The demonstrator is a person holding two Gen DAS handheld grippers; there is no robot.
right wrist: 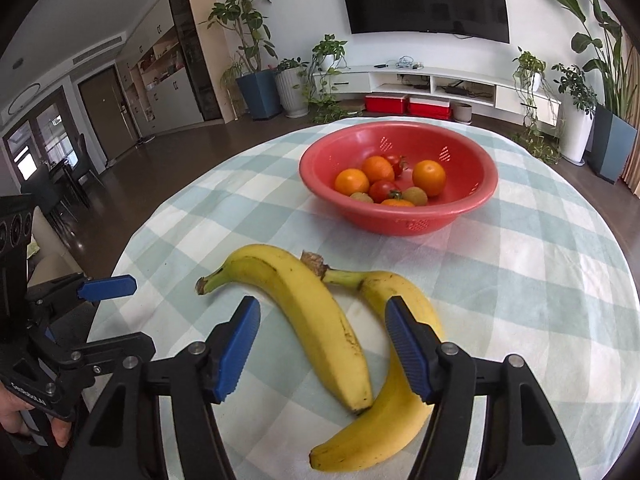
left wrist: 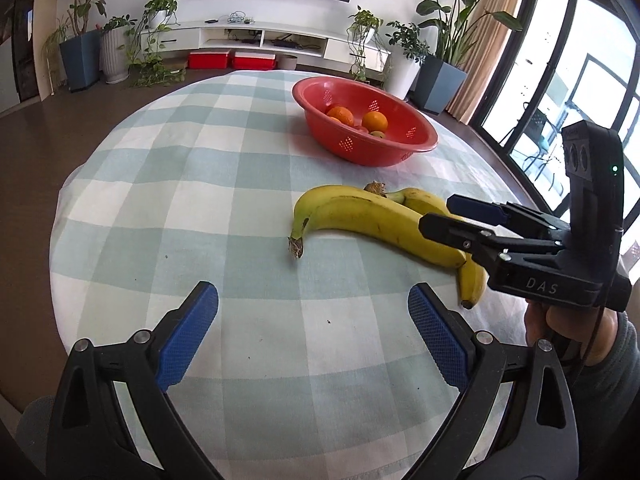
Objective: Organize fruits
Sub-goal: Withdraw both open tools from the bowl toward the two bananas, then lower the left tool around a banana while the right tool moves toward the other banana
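Step in hand: pickup of the two bananas (right wrist: 320, 328), lying crossed on the checked cloth (right wrist: 520, 280) on the near side of the red basket (right wrist: 400, 216); oranges and tomatoes are already binned there. Right gripper (right wrist: 324, 352) is released, straddling the bananas, pads not touching. Left gripper (left wrist: 312, 332) is released, empty, short of them. Next: lowering and clenching on one banana is needed.

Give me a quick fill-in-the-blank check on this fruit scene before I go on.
1. The oranges and tomatoes lie in a ____ colander bowl.
2. ____ bananas lie on the checked tablecloth, outside the bowl.
3. The right gripper hangs with open jaws over the ____.
4. Between the pads of the left gripper there is only ____.

Missing words: red; two; bananas; tablecloth
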